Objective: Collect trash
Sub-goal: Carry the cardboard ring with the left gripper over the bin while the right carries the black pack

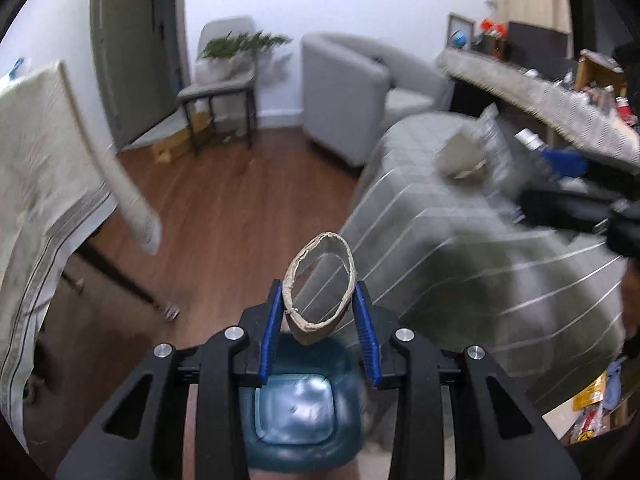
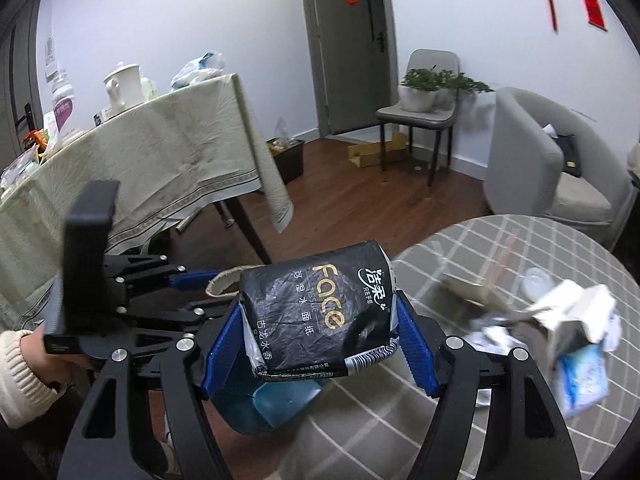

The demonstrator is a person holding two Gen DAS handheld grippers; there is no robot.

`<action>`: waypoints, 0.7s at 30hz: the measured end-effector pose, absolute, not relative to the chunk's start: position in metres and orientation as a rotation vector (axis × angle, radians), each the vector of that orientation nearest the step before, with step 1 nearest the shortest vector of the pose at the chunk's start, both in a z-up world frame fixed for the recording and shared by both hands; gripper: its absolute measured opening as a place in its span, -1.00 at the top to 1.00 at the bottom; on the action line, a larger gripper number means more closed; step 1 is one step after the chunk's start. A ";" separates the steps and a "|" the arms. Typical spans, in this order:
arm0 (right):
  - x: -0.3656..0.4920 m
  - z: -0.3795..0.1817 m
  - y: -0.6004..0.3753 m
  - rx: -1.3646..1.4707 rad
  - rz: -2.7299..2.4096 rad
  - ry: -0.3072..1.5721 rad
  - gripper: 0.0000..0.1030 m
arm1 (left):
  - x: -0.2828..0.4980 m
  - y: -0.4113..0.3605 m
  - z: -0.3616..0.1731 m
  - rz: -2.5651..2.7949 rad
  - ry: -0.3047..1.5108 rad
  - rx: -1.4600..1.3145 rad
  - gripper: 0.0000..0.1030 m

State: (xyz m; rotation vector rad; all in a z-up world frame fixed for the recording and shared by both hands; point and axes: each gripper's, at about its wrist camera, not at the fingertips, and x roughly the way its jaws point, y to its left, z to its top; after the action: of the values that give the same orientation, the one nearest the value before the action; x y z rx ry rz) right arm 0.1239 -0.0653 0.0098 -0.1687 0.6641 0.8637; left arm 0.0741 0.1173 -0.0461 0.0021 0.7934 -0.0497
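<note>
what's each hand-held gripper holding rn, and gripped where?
Left hand-held gripper: cardboard tube, squeezed across its sides near one open end. Right hand-held gripper: black tissue pack, clamped across its two side edges.

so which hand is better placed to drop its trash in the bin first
Left, probably. The left gripper holds the cardboard tube directly above the open blue bin. The right gripper holds the black tissue pack with the bin only partly below it, offset toward the left.
</note>
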 end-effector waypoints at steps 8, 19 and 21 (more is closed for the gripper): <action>0.127 -0.004 -0.023 -0.172 0.897 0.715 -0.41 | 0.069 0.168 -0.088 0.010 0.938 -0.019 0.24; 0.125 -0.030 0.034 -0.241 0.919 0.790 -0.41 | 0.065 0.202 -0.108 0.031 1.013 -0.039 -0.12; 0.128 -0.036 0.039 -0.251 0.914 0.807 -0.41 | 0.061 0.211 -0.102 0.039 0.991 -0.064 -0.17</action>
State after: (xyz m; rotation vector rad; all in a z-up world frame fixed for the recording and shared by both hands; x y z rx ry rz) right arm 0.1278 0.0390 -0.0362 -0.2507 0.8068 0.9141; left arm 0.0613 0.2110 -0.1020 -0.0639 0.9913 0.0386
